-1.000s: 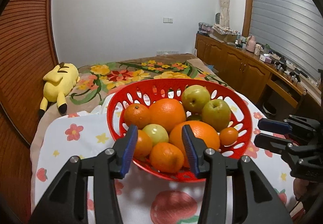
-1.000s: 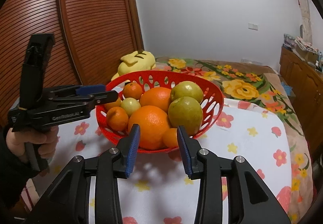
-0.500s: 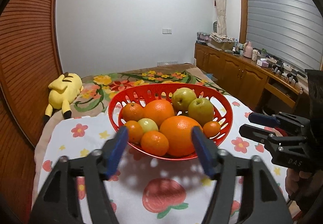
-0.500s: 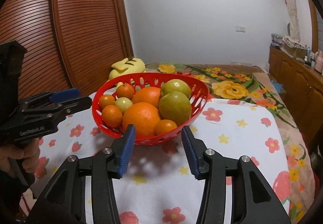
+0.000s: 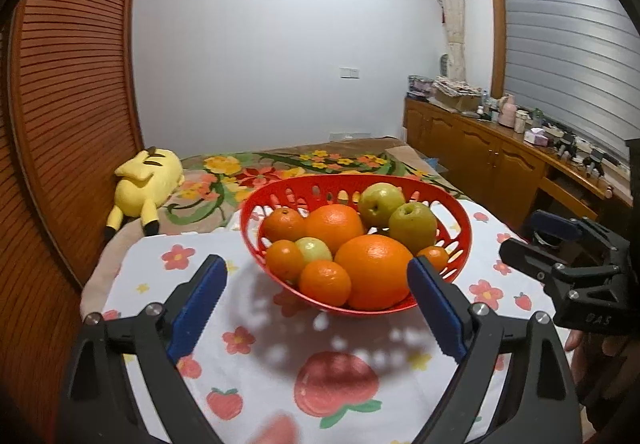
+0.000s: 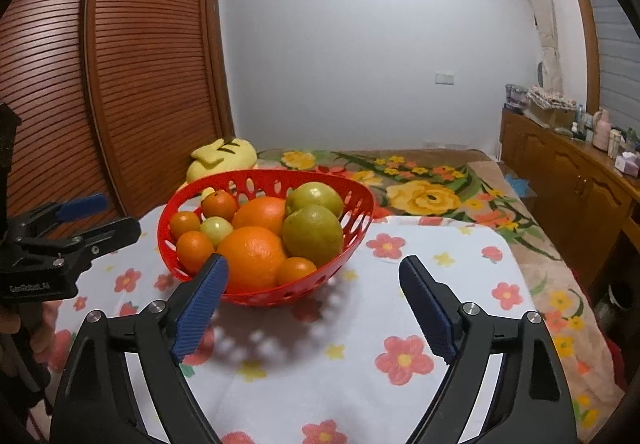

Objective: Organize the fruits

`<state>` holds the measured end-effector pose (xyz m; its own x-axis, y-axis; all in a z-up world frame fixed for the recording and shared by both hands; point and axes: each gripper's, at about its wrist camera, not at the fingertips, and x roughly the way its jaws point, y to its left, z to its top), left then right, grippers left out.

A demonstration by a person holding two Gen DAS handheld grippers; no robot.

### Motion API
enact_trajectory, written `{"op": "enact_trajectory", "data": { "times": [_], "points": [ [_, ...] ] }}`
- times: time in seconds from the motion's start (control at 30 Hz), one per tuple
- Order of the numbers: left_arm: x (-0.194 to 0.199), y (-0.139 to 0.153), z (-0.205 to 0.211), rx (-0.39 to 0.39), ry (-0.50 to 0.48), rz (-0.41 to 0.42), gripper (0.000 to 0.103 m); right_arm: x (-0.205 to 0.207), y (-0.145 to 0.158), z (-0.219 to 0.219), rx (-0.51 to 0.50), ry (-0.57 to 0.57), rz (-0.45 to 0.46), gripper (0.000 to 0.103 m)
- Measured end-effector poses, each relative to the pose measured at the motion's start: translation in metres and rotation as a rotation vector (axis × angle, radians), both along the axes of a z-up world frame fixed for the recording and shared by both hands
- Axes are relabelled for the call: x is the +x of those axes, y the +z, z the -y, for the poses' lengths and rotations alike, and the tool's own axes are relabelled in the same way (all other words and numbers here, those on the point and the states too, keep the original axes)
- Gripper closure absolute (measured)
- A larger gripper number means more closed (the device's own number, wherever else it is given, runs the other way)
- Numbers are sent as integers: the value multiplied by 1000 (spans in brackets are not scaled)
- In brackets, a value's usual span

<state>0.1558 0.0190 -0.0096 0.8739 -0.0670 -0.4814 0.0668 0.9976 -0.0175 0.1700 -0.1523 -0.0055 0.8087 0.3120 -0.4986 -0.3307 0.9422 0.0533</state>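
Observation:
A red slotted basket [image 5: 460, 228] stands on the flowered tablecloth, filled with oranges, small mandarins and green apples; it also shows in the right wrist view [image 6: 360, 240]. A large orange [image 5: 372, 272] lies at its front. My left gripper [image 5: 316, 300] is open and empty, held back from the basket's near side. My right gripper [image 6: 312, 296] is open and empty, near the basket's right front. Each gripper shows in the other's view, the right one [image 5: 560, 244] and the left one [image 6: 76, 220].
The table's cloth [image 6: 400, 324] has free room in front and to the right of the basket. A yellow plush toy [image 5: 140, 180] lies on the bed behind. Wooden louvred doors stand at the left, a wooden cabinet [image 5: 500, 160] at the right.
Both grippers have pulled back from the basket and opened wider. The basket and fruit have not moved.

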Motion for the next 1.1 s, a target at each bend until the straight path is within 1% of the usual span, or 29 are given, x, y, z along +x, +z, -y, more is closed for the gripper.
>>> {"op": "enact_trajectory", "data": {
  "times": [0.13, 0.6, 1.1],
  "points": [
    [-9, 3, 1, -10, -16, 12, 11, -7, 4, -2, -6, -8, 18, 12],
    [-58, 24, 9, -13, -17, 45, 11, -43, 27, 2, 21, -26, 66, 12],
    [-98, 33, 3, -23, 14, 53, 11, -77, 37, 11, 24, -52, 99, 12]
  ]
}}
